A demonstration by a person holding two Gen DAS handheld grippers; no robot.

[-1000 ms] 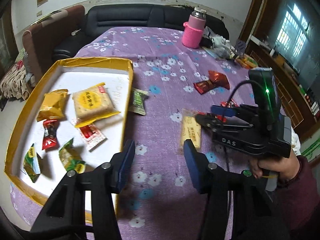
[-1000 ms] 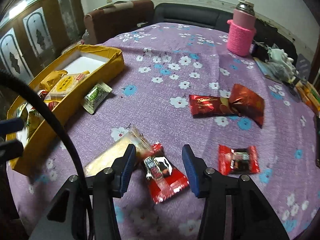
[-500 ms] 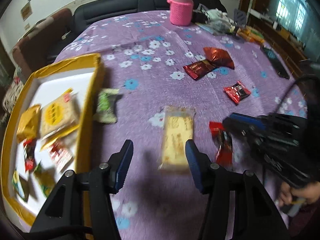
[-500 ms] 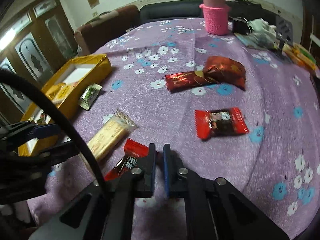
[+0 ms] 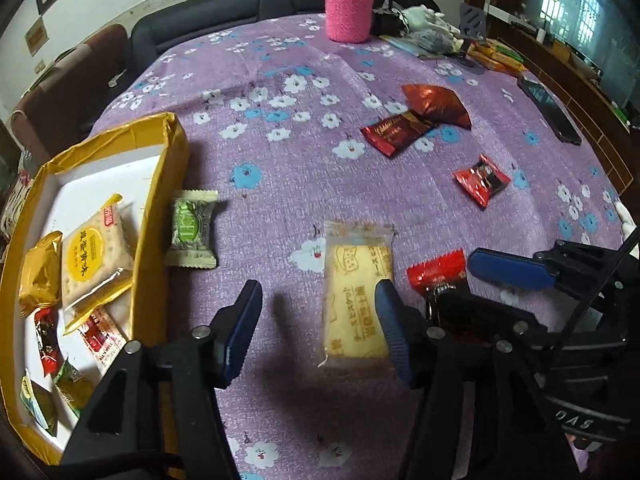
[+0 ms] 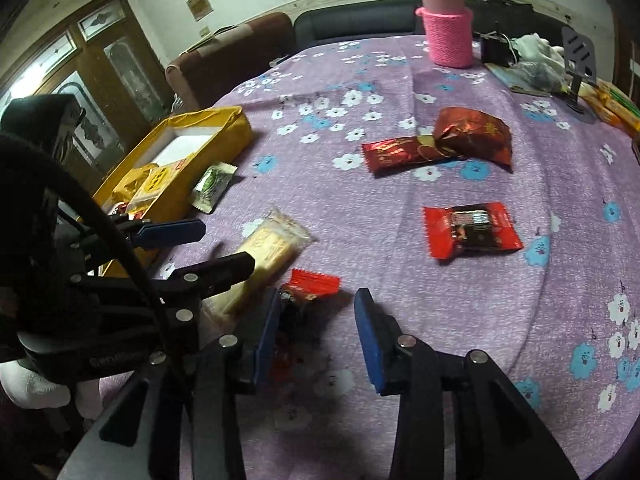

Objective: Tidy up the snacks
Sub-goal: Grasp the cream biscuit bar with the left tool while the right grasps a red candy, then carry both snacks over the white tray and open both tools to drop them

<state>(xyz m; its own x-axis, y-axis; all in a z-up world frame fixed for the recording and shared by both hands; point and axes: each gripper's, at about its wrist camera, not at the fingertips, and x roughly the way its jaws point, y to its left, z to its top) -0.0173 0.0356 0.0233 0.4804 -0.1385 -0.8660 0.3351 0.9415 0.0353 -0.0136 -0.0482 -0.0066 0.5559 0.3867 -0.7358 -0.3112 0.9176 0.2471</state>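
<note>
A pale cracker pack [image 5: 356, 292] lies flat on the purple flowered cloth. My left gripper [image 5: 316, 332] hangs over its near end, jaws opening, the right finger [image 5: 390, 336] at the pack's edge, no pad pressing. A small red candy [image 6: 314, 284] lies just right of the pack. My right gripper [image 6: 320, 336] stands over it, jaws opening, with the candy's dark end by the left finger [image 6: 268, 336]. The yellow box tray [image 5: 164, 200] at the left holds several wrapped snacks. A green candy [image 5: 192, 232] rests against its outer wall.
Farther out lie a dark red bar [image 5: 394, 132], a crumpled red bag [image 5: 436, 104] and a red square candy [image 5: 482, 180]. A pink-sleeved bottle [image 5: 348, 12] stands at the back, with a phone [image 5: 548, 110] and clutter along the right edge.
My left gripper swung from the tray's edge rightward and down over the cracker pack, jaws widening. My right gripper shut beside the red candy, then opened again.
</note>
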